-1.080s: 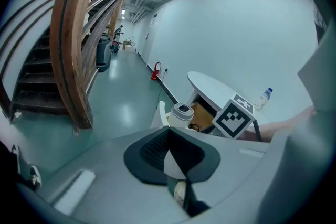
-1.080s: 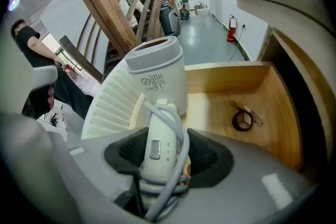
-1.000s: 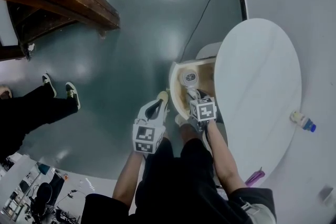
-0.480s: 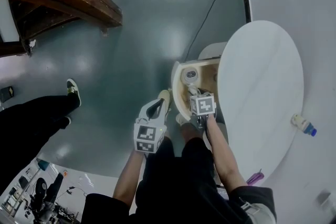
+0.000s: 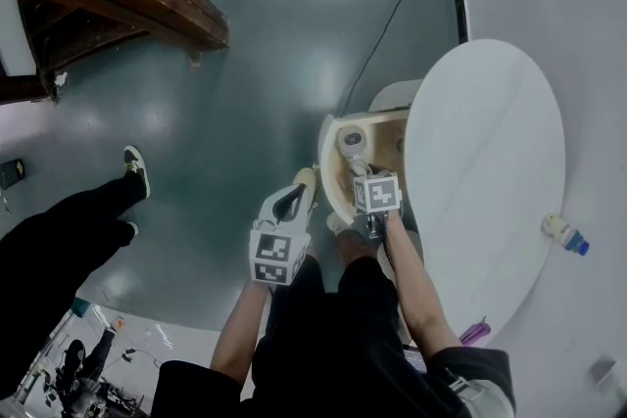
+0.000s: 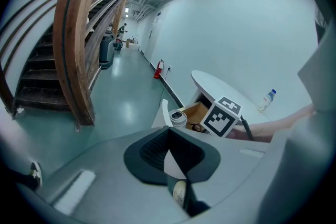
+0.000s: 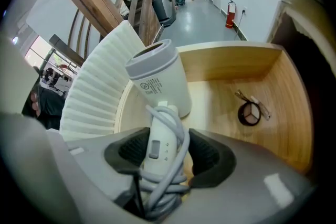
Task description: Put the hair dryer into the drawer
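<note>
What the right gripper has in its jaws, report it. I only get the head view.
Observer: The right gripper is clamped on the handle of the hair dryer, and the grey cord is wound round that handle.
Operator: Report what lies in the drawer.
Observer: On the wooden floor of the drawer lies a small round compact, to the right of the dryer's barrel.
Operator: Now the left gripper.
Observer: The left gripper has its jaws together, with nothing between them.
</note>
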